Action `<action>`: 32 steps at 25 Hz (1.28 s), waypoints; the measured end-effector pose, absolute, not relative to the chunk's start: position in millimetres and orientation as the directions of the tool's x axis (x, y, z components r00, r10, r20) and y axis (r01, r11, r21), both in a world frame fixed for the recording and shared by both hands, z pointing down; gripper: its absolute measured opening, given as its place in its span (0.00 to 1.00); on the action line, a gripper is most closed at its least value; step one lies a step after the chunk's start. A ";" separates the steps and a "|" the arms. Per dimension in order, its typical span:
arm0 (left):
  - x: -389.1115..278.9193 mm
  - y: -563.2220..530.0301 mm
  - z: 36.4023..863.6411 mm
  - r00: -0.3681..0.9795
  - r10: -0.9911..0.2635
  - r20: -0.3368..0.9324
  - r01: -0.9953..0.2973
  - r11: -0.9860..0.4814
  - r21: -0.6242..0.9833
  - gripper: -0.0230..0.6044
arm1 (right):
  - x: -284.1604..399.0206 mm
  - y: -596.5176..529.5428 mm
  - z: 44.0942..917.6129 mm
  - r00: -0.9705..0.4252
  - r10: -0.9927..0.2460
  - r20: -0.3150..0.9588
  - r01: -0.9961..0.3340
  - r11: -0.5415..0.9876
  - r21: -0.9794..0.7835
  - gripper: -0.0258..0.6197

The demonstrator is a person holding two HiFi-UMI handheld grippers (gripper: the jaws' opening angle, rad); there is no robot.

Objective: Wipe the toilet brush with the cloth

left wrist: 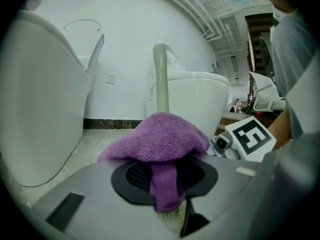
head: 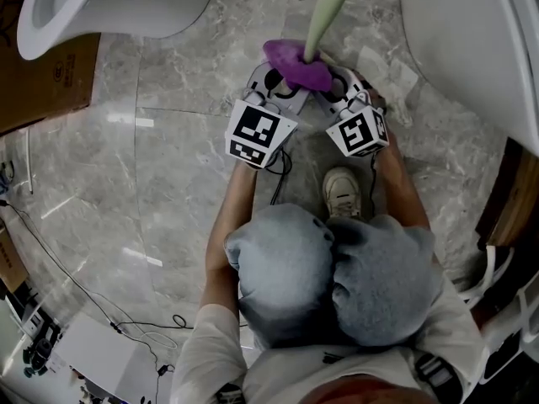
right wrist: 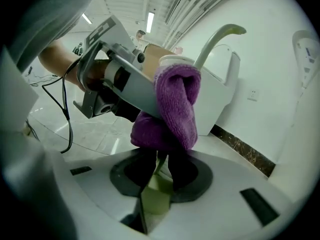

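Note:
The toilet brush has a pale green handle (head: 331, 8) that stands up between both grippers. A purple cloth (head: 295, 63) is wrapped around the handle. In the left gripper view the cloth (left wrist: 159, 136) drapes over the jaws, a strip of it pinched between them, with the handle (left wrist: 161, 79) rising behind. My left gripper (left wrist: 167, 204) is shut on the cloth. My right gripper (right wrist: 155, 186) is shut on the green handle (right wrist: 156, 196) just below the cloth (right wrist: 172, 109). The brush head is hidden. In the head view, the left gripper (head: 282, 81) and right gripper (head: 335, 87) meet at the cloth.
White toilets stand at upper left (head: 109, 7) and right (head: 472, 40) of the marble floor. A cardboard box (head: 42, 82) lies at the left and cables (head: 84, 293) trail at lower left. The person's shoe (head: 341, 192) is just below the grippers.

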State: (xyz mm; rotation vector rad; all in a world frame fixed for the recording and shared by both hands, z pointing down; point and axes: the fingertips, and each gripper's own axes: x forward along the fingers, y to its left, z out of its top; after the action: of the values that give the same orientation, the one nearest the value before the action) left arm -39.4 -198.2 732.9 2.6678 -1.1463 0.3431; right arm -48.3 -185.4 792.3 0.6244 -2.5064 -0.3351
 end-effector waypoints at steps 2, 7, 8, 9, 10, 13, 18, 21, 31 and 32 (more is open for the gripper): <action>-39.6 -198.3 736.2 0.669 -0.683 0.295 -0.734 -0.670 0.112 0.22 | -47.4 -185.8 792.5 -0.749 -0.498 0.438 -0.363 0.860 0.357 0.15; -43.6 -195.4 736.3 0.663 -0.693 0.285 -0.741 -0.662 0.113 0.22 | -48.6 -183.6 789.5 -0.749 -0.495 0.441 -0.369 0.864 0.343 0.15; -44.5 -194.1 735.4 0.662 -0.694 0.281 -0.742 -0.661 0.114 0.22 | -48.4 -183.5 789.4 -0.749 -0.495 0.439 -0.370 0.864 0.342 0.15; -45.7 -192.7 734.3 0.662 -0.696 0.277 -0.742 -0.660 0.115 0.23 | -48.2 -183.7 789.4 -0.750 -0.497 0.437 -0.373 0.863 0.341 0.15; -47.3 -191.3 732.7 0.662 -0.699 0.271 -0.743 -0.659 0.116 0.23 | -48.0 -184.1 789.5 -0.749 -0.499 0.435 -0.376 0.862 0.341 0.15; -54.1 -187.1 725.4 0.655 -0.715 0.245 -0.752 -0.649 0.118 0.23 | -47.8 -185.9 788.6 -0.748 -0.508 0.427 -0.387 0.857 0.341 0.16; -71.5 -177.9 713.6 0.628 -0.749 0.212 -0.777 -0.618 0.120 0.20 | -46.2 -185.5 787.9 -0.755 -0.510 0.412 -0.403 0.856 0.323 0.23; -83.1 -173.0 706.9 0.609 -0.768 0.195 -0.792 -0.599 0.115 0.18 | -48.8 -180.3 781.0 -0.786 -0.489 0.377 -0.403 0.869 0.287 0.28; -120.3 -163.5 701.9 0.474 -0.866 0.157 -0.880 -0.472 0.056 0.17 | -31.9 -168.2 744.1 -0.811 -0.539 0.230 -0.536 0.841 0.081 0.13; -122.3 -162.7 702.8 0.466 -0.871 0.154 -0.884 -0.463 0.058 0.16 | -31.3 -166.5 739.9 -0.810 -0.544 0.218 -0.544 0.837 0.065 0.11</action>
State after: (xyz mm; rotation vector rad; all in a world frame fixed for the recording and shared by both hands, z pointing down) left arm -122.3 -162.7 702.8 2.5772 -1.5520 0.1546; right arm -31.3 -166.5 739.9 0.8378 -2.7889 0.0001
